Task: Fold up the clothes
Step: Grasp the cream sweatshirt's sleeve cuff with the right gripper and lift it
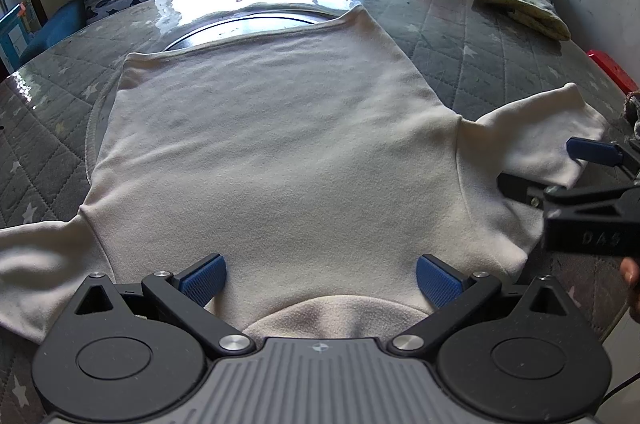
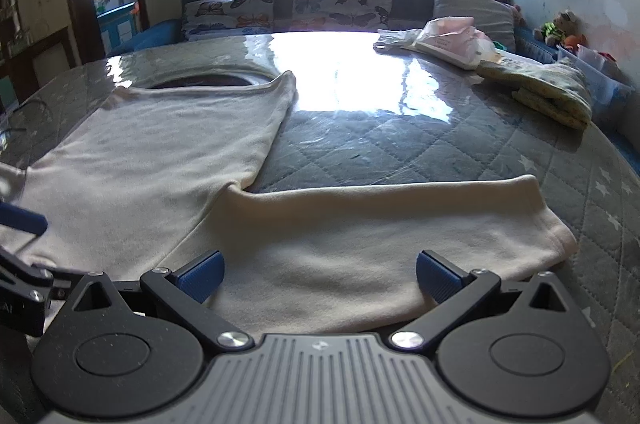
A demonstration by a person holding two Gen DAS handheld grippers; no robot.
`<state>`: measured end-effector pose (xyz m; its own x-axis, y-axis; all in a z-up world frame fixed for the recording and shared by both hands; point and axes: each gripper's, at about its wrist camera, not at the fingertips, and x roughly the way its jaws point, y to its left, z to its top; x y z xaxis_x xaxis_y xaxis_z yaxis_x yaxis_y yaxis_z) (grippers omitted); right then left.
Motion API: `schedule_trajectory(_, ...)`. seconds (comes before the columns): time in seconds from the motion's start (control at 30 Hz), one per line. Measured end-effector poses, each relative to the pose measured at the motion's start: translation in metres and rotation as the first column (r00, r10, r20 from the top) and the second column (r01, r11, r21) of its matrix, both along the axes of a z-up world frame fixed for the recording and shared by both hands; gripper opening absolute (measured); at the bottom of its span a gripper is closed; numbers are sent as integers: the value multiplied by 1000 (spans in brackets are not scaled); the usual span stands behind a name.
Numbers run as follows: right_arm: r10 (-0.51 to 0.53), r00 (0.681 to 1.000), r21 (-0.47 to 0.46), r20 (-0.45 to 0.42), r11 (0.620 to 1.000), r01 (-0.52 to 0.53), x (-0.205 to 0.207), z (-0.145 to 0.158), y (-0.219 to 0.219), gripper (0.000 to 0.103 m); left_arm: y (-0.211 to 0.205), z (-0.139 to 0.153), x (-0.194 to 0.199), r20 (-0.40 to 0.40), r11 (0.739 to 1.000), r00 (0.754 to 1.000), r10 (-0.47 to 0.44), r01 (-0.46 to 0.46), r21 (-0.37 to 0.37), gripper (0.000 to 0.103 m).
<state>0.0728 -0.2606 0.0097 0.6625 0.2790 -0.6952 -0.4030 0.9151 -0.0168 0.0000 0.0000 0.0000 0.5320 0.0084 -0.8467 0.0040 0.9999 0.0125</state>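
A cream long-sleeved top [image 1: 272, 152] lies flat on the quilted grey table [image 1: 480, 36], back up, its collar nearest me and both sleeves spread out sideways. My left gripper [image 1: 320, 280] hovers open over the collar, blue pads wide apart, nothing between them. In the right wrist view the right sleeve [image 2: 360, 236] stretches across the table, and my right gripper [image 2: 320, 276] stands open above its near edge. The right gripper [image 1: 560, 168] also shows at the right edge of the left wrist view, over that sleeve.
A folded patterned cloth [image 2: 552, 92] and a plastic-wrapped packet [image 2: 452, 40] lie at the table's far right. Butterfly cushions [image 2: 344, 0] line a blue sofa behind. A dark round opening [image 1: 248, 24] shows in the tabletop beyond the hem. A red object [image 1: 612, 68] sits at right.
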Motion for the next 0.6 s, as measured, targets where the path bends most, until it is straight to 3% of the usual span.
schedule_trajectory(0.1,-7,1000,-7,17,1000,7,-1,1,2,103,0,1,1,-7,1000,1000,-2,2,-6,103)
schedule_trajectory(0.2,-49,999,66,12,997,48,5,6,-20,103,0,1,1,-14,1000,1000,-3,3,-13,103)
schedule_trajectory(0.6,-276,961,50,32,960,274,35,12,-86,96,4,7,2,-2,999,1000,-13,13,-37,103)
